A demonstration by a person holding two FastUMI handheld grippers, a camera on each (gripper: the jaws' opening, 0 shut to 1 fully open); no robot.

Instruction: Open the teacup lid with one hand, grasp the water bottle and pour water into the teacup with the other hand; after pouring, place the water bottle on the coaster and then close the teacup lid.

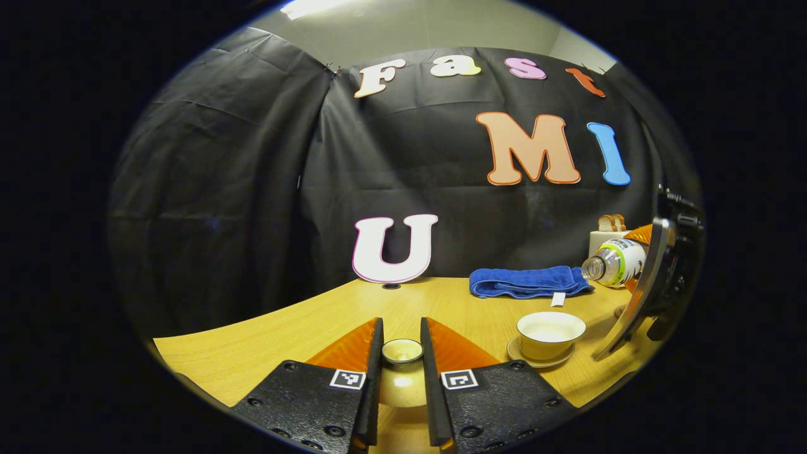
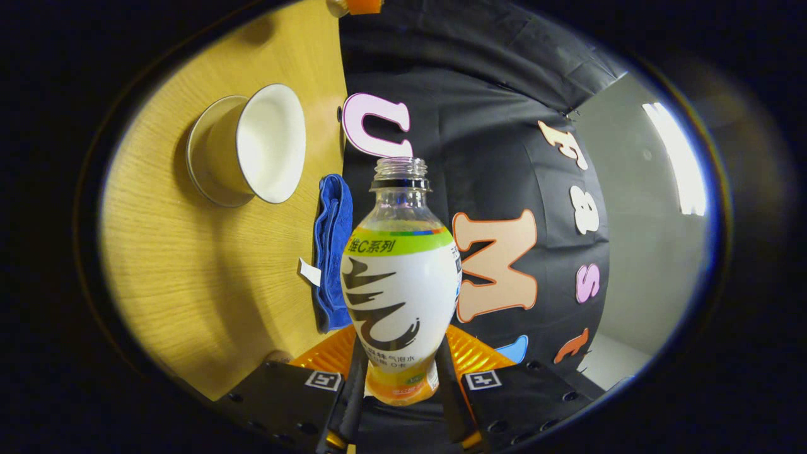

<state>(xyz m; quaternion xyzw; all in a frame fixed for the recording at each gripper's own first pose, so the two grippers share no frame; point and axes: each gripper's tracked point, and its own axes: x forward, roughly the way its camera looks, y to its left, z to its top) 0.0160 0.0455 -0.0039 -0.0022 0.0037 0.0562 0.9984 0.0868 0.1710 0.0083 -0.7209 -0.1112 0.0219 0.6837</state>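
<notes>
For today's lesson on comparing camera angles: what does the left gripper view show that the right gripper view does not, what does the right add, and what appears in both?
Left gripper view alone: the teacup lid held between the left gripper's fingers, the right gripper from outside, and bread on a white box at the table's back.

Right gripper view alone: the right gripper shut on the lower part of the water bottle, and the printed front of its label.

Both: the open teacup on its saucer, the blue towel, the capless, tipped bottle and the wooden table.

Coded square markers (image 1: 347,378) on left gripper (image 1: 401,325), right gripper (image 2: 401,343); label (image 2: 397,296) on water bottle (image 2: 401,202).
</notes>
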